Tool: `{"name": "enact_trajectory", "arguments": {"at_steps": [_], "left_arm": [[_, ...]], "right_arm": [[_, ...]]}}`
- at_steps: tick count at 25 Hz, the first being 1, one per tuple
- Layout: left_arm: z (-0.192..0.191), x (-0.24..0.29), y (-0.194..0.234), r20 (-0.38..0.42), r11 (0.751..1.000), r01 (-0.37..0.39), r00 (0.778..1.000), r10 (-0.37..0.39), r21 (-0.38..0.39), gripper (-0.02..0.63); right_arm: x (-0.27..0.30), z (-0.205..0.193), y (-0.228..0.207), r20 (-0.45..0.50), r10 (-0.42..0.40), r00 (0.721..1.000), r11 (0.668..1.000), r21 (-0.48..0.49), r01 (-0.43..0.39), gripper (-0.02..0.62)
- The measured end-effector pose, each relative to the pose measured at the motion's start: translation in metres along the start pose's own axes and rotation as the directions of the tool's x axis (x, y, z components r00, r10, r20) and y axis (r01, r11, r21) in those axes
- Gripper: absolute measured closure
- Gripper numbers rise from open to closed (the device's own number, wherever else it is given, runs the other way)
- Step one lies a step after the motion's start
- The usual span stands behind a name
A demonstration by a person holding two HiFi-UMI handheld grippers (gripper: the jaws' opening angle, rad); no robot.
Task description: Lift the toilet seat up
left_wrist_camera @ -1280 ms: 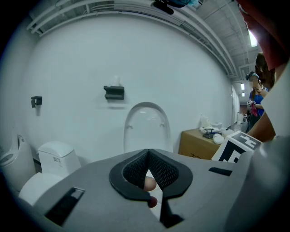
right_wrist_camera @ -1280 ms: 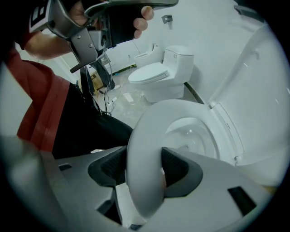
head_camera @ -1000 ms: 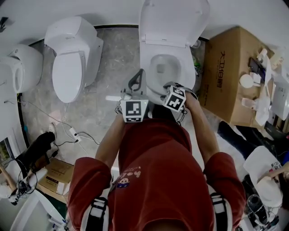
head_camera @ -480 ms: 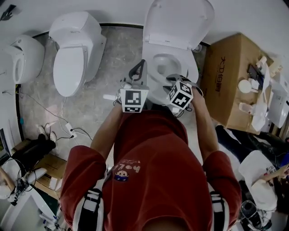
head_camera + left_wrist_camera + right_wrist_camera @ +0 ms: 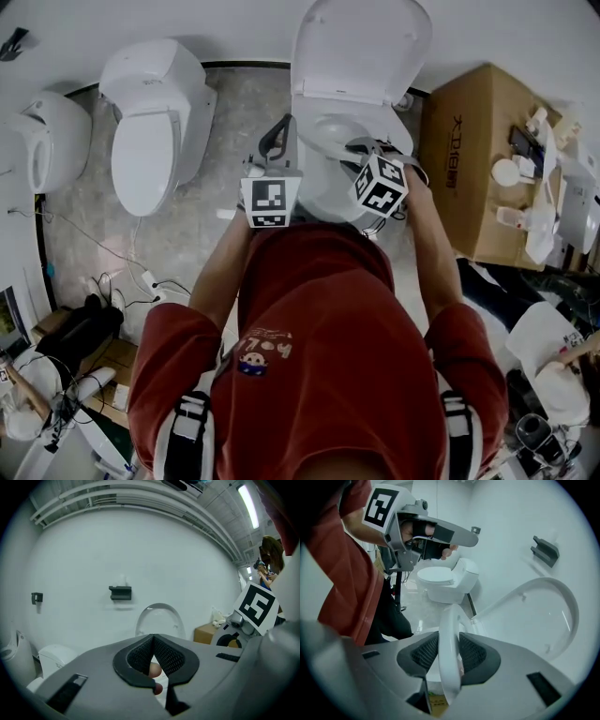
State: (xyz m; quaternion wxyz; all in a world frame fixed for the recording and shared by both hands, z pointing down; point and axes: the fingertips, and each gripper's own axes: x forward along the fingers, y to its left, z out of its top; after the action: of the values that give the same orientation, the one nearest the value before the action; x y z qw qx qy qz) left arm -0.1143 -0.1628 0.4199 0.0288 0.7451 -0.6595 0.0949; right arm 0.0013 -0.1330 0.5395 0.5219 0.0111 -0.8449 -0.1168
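My right claw (image 5: 446, 641) has just been closing and clamps the toilet seat (image 5: 449, 620), a smooth, glossy white ring. Its rounded rim stands edge-on between my dark, mesh-textured pads (image 5: 425, 652). The seat is tilted up off the white bowl (image 5: 328, 199), short of the upright oval lid (image 5: 534, 616). My left claw (image 5: 153, 639) is closed on nothing, its meshed pads meeting in a V.
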Motion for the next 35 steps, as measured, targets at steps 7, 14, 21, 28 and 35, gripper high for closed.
{"name": "enact_trajectory", "arguments": {"at_steps": [7, 14, 21, 28, 35], "left_arm": [[0.013, 0.003, 0.001, 0.028, 1.000, 0.003, 1.000, -0.003, 0.002, 0.595], [0.019, 0.002, -0.006, 0.041, 1.000, 0.019, 0.999, -0.020, 0.014, 0.595], [0.024, 0.006, -0.006, 0.056, 1.000, 0.019, 0.998, -0.019, 0.005, 0.595], [0.030, 0.006, -0.001, 0.068, 1.000, 0.001, 0.998, -0.001, -0.004, 0.595], [0.030, 0.002, 0.008, 0.070, 1.000, -0.018, 0.997, 0.019, -0.014, 0.595]], "right_arm": [[-0.013, 0.010, -0.039, 0.019, -0.116, 0.993, 0.992, -0.046, 0.116, 0.471], [-0.023, 0.017, -0.074, 0.034, -0.211, 0.977, 0.973, -0.083, 0.213, 0.476], [-0.025, 0.025, -0.118, 0.050, -0.296, 0.954, 0.949, -0.093, 0.300, 0.474], [-0.020, 0.024, -0.169, -0.015, -0.464, 0.886, 0.867, -0.213, 0.451, 0.494], [-0.017, 0.027, -0.198, -0.032, -0.502, 0.864, 0.852, -0.191, 0.488, 0.492]]}}
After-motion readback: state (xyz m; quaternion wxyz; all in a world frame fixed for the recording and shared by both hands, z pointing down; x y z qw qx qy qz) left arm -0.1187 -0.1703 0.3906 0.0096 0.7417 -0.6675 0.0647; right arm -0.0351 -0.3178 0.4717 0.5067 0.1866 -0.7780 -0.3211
